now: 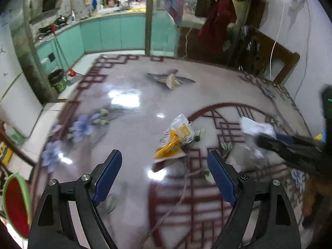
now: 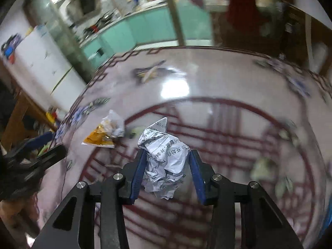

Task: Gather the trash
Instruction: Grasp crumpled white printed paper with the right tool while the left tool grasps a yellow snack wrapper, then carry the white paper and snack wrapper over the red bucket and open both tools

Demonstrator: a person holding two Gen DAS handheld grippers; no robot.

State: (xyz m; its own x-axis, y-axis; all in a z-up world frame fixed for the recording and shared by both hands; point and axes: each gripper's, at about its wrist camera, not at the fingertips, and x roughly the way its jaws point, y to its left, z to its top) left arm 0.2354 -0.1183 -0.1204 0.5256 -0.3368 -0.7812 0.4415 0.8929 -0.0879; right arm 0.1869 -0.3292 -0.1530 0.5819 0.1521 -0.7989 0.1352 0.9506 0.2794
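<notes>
A crumpled sheet of printed white paper (image 2: 164,157) sits between the blue pads of my right gripper (image 2: 167,151), which is shut on it just above the glossy patterned table (image 2: 228,87). A yellow and white snack wrapper (image 2: 105,132) lies on the table to its left. In the left wrist view the same wrapper (image 1: 176,139) lies just beyond my left gripper (image 1: 164,153), which hangs open over the table (image 1: 128,128) with nothing between its fingers. At the right of that view the blurred right gripper (image 1: 265,137) holds the white paper (image 1: 253,126).
A red bowl with a green rim (image 1: 15,205) sits off the table's lower left. A thin cord (image 1: 176,203) trails across the table. A wooden chair (image 1: 276,58) stands behind the far right edge, teal kitchen cabinets (image 1: 112,33) beyond.
</notes>
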